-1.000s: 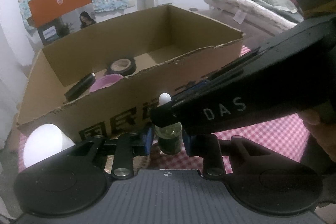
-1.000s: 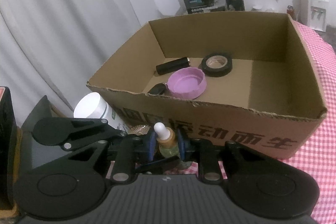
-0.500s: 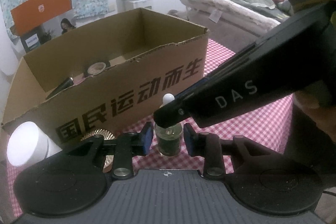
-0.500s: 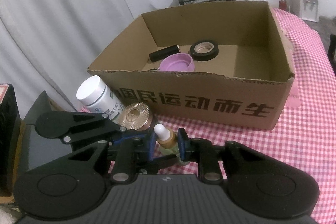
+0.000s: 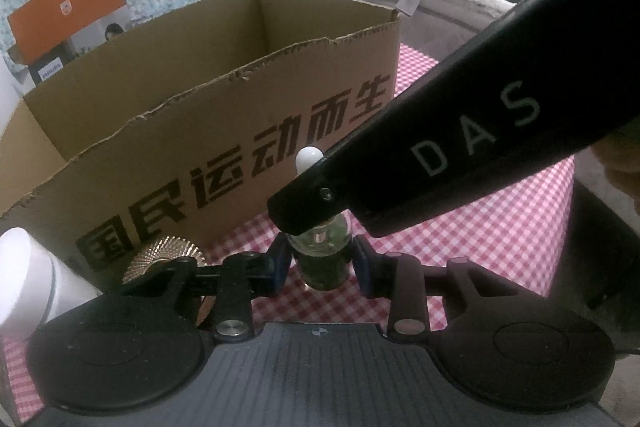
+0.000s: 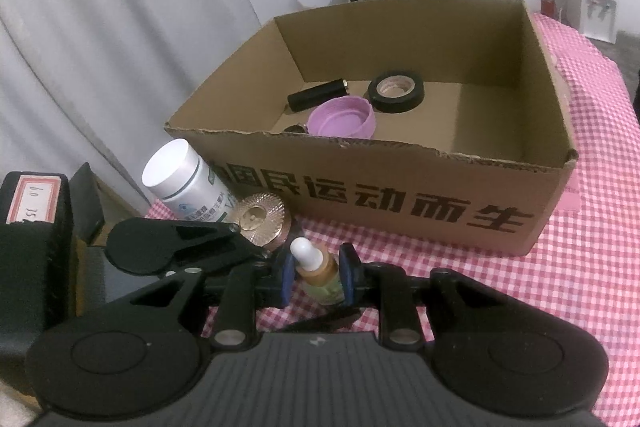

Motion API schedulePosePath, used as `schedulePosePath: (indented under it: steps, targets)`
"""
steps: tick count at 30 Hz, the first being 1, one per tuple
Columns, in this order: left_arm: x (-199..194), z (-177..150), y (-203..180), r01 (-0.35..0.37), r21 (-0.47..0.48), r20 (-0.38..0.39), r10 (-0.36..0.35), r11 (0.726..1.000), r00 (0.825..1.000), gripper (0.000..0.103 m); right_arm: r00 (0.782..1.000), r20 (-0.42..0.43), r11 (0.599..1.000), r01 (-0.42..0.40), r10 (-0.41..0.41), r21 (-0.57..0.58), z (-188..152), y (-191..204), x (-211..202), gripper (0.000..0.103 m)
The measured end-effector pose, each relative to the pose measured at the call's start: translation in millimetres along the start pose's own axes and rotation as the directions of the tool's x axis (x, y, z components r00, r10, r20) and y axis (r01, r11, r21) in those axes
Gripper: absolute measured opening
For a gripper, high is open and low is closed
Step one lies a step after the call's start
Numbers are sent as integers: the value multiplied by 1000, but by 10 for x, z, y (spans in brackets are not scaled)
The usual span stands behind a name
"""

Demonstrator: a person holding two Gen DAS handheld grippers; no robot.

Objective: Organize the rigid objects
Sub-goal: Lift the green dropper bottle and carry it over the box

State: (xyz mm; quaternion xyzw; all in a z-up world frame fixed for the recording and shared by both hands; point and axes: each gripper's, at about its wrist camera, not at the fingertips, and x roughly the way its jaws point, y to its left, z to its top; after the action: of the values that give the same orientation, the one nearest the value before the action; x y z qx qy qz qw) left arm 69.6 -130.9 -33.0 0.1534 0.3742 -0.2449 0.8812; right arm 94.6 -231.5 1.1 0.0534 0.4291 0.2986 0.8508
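Observation:
A small green glass dropper bottle [image 5: 322, 259] with a white tip and tan collar stands on the checked cloth in front of the cardboard box [image 5: 224, 163]. Both grippers are around it. My left gripper [image 5: 319, 267] has its blue pads at the bottle's sides low down, with a slight gap. My right gripper [image 6: 314, 279] is shut on the dropper bottle [image 6: 316, 275] at its collar. The right gripper's black finger crosses the left wrist view and hides the bottle's neck.
The box [image 6: 400, 195] holds a black tape roll [image 6: 396, 93], a purple lid [image 6: 342, 117] and a black tube [image 6: 318, 95]. A white pill bottle [image 6: 180, 183] and a gold ridged cap [image 6: 260, 217] stand left of the dropper bottle. A red-checked cloth [image 6: 560, 287] covers the table.
Both grippers drew back from the box and came lower with the dropper bottle between them. The box now looks farther away and the bottle is down on the cloth.

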Motion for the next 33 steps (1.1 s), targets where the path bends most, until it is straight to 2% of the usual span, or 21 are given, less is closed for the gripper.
schedulePosePath:
  steps: [10, 17, 26, 29, 33]
  targets:
    - [-36, 34, 23, 2, -3, 9, -2, 1000, 1000, 31, 1000, 19, 1000, -2, 2, 1, -33, -25, -32, 24]
    - [-380, 206, 45, -7, -23, 64, 9, 1000, 998, 31, 997, 75, 999, -15, 17, -29, 52, 75, -306, 24]
    - [-841, 682, 312, -42, -77, 160, 54, 996, 986, 31, 978, 187, 988, -71, 95, -135, 578, 300, -759, 24]
    - [-803, 837, 426, -55, -99, 150, 69, 994, 986, 31, 973, 197, 983, -91, 122, -157, 828, 300, -762, 24]
    - [-614, 987, 634, -38, -147, 102, 54, 988, 993, 31, 975, 166, 981, -128, 151, -143, 1144, 189, -589, 24]
